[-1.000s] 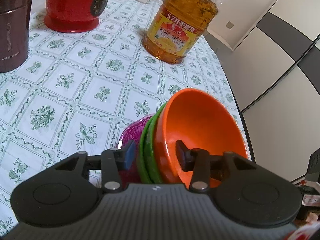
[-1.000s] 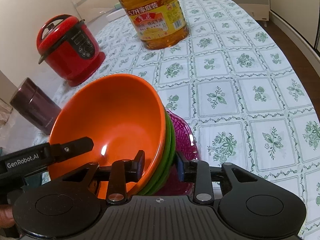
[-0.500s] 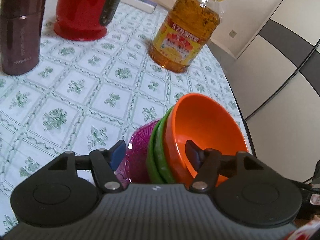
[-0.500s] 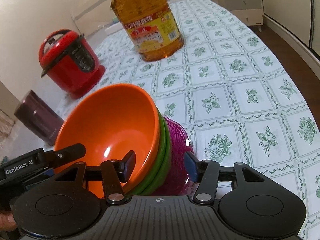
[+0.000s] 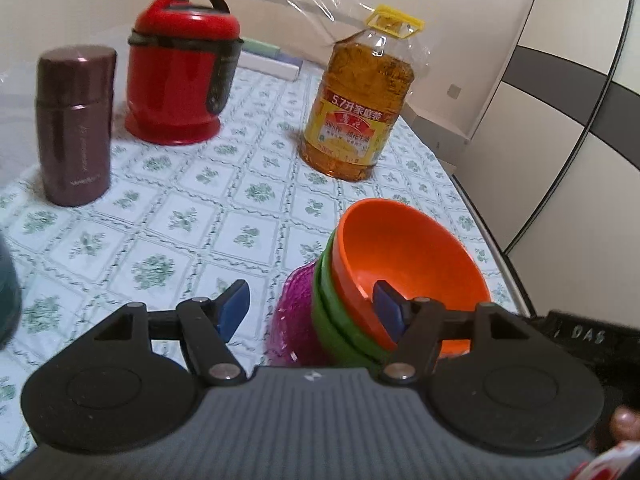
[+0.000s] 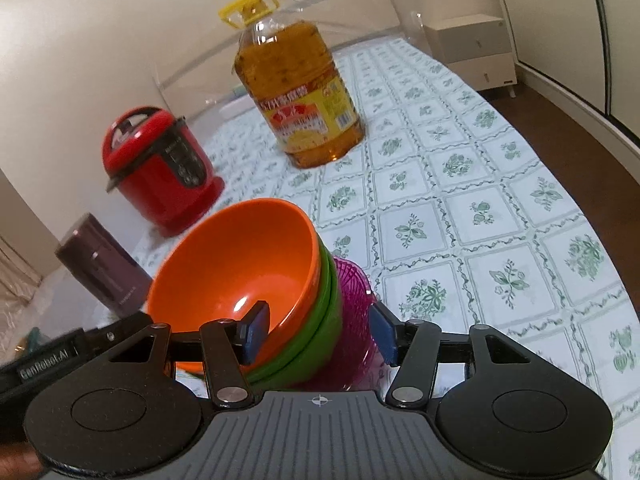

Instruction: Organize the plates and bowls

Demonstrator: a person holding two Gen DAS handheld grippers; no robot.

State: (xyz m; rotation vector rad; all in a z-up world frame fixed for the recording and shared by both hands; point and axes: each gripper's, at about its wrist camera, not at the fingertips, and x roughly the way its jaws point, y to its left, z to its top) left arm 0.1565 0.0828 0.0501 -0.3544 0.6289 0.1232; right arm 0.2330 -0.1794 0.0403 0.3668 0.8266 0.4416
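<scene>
Two grippers are being held wide open astride the nested stack: left gripper (image 5: 310, 306), right gripper (image 6: 318, 330). Magenta basket (image 5: 294, 312), green bowls (image 5: 326, 320) and orange bowl (image 5: 404, 256) are lying tilted rightward near the tablecloth's (image 5: 168, 236) near-right edge; light, slick rims are judged best pinched.

Open left tongs (image 5: 310, 307) astride stacked bowls (image 5: 400, 276)
</scene>
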